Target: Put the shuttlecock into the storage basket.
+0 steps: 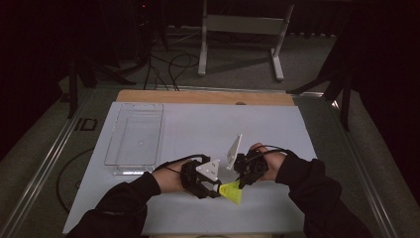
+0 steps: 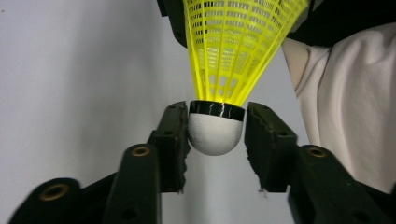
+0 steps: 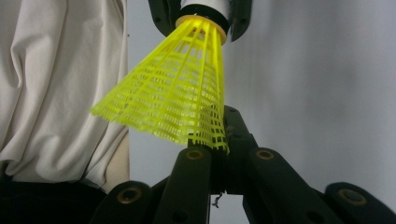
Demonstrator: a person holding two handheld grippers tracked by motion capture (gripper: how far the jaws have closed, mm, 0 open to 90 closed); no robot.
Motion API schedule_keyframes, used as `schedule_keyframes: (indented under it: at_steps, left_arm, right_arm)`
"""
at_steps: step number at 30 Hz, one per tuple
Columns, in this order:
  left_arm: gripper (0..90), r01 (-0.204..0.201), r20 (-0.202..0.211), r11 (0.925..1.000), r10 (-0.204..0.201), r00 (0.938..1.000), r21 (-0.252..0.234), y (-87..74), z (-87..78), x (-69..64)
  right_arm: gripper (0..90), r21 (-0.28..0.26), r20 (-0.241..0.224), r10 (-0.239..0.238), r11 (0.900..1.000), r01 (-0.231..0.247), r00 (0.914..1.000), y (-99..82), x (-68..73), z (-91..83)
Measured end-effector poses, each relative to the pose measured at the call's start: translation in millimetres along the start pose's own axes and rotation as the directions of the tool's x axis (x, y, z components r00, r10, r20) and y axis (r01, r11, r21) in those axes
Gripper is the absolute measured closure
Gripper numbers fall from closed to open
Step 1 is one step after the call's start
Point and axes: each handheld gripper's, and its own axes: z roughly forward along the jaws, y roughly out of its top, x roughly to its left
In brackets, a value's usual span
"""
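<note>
Shuttlecock (image 2: 215, 133): white rounded cork, black band, neon-yellow lattice skirt, upper centre of the left gripper view. Gripper jaws: black. Table sheet (image 1: 277, 129): white. Tray (image 1: 133, 135), upper left: transparent.

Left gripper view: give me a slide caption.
Left gripper jaws flank the white cork of a yellow shuttlecock, one touching, the other slightly off.
</note>
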Motion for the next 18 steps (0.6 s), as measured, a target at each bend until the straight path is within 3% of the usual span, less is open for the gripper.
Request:
schedule_keyframes:
  at_steps: [6, 9, 13, 16, 18]
  left_arm:
    - [65.2, -0.013, 0.017, 0.9997, 0.013, 0.9998, 0.022, 1.3, 0.8, -0.5]
    - [65.6, -0.014, 0.026, 0.9996, 0.013, 0.9996, 0.026, 1.3, 0.0, 0.2]
    - [65.7, -0.014, 0.032, 0.9994, 0.013, 0.9994, 0.031, 1.6, 0.3, 0.5]
    - [65.7, -0.01, 0.048, 0.9994, 0.008, 0.9988, 0.035, 0.8, -0.6, 0.8]
    - [65.7, -0.009, 0.049, 0.9991, 0.007, 0.9988, 0.041, 0.2, -1.8, 1.3]
  right_arm:
    - [90.0, 0.005, 0.001, -0.001, 1.0, 0.001, 1.0, 1.5, 0.4, 1.6]
    - [90.0, -0.002, -0.003, 0.023, 0.9997, -0.023, 0.9997, 1.6, 0.2, 2.3]
    - [87.5, 0.006, 0.01, 0.011, 0.9999, -0.011, 0.9999, 3.2, 1.9, 2.7]
    - [67.5, 0.008, 0.035, 0.055, 0.9984, -0.055, 0.9979, 2.8, 2.3, 3.7]
    - [59.8, 0.003, 0.052, 0.079, 0.9968, -0.08, 0.9955, 1.4, 1.7, 4.8]
